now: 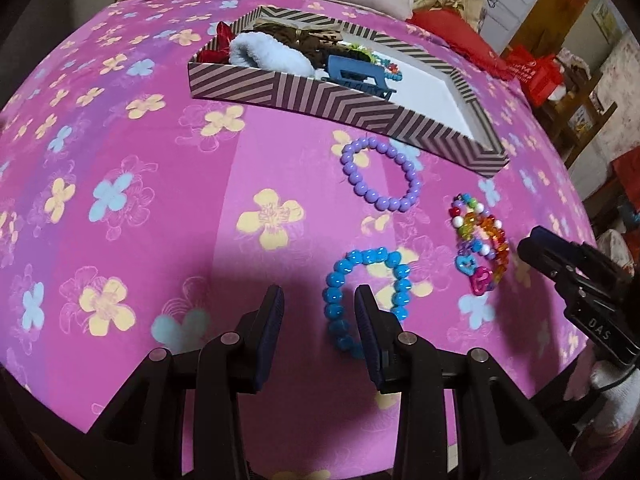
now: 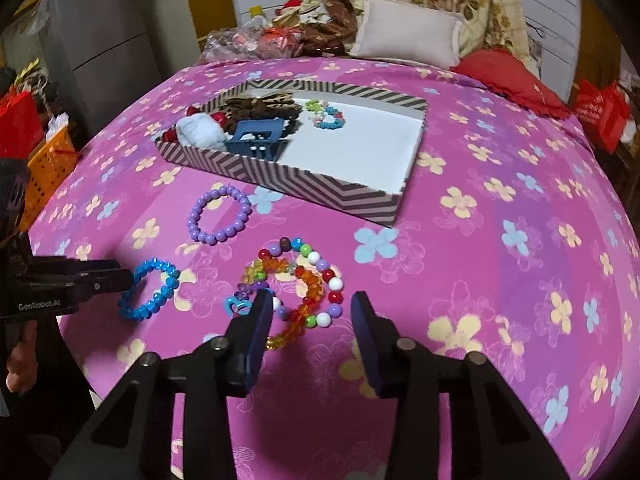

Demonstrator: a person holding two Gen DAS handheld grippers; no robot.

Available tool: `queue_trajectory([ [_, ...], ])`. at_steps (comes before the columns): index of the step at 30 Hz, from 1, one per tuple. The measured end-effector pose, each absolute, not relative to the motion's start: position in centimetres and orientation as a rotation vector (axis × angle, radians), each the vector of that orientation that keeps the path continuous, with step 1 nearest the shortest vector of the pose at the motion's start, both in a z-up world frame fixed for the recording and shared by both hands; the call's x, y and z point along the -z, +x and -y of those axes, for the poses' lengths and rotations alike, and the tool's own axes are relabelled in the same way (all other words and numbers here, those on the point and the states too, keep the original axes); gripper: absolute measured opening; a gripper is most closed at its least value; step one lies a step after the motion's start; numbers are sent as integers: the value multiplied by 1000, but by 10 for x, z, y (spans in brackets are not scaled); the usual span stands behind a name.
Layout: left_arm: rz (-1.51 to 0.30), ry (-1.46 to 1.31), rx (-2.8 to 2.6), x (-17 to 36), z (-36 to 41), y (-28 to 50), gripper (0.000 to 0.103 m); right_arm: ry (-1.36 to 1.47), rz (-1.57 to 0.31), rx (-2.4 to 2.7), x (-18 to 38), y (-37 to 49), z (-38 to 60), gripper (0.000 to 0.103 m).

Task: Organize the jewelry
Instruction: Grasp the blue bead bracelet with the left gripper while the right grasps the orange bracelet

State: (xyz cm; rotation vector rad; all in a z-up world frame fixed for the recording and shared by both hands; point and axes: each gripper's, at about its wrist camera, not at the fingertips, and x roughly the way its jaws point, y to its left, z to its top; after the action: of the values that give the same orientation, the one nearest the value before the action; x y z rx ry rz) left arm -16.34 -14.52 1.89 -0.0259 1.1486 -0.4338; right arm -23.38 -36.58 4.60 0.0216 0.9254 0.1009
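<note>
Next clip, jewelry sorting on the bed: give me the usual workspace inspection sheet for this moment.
Surface: pink floral bedspread, lying flat.
Job's things: striped box holds hair accessories, a blue claw clip and one small bead bracelet; outside it lie a purple bracelet, a blue bracelet and a tangle of multicolour bracelets.
Clutter: nothing seen among the bracelets.
Grippers: left tool open, straddling the blue bracelet's edge; right tool open over the multicolour tangle; neither holds anything.
Cables: nothing seen.
Surroundings: pillows, folded bedding, red bags, an orange basket.
</note>
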Motion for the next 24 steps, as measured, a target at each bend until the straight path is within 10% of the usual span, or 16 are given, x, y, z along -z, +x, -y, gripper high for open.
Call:
queue_trajectory([
  [17,-1080,103,395,-16,164,-161,33,-7,-981,-132,-18,-223,356,10],
  [20,-1076,82,417,-15,161,-159,7,-26,-975,-149,-20,-223,351,9],
  [24,-1106,12,441,-15,153,-153,5,-20,-935,-164,-35,-228,349,9],
])
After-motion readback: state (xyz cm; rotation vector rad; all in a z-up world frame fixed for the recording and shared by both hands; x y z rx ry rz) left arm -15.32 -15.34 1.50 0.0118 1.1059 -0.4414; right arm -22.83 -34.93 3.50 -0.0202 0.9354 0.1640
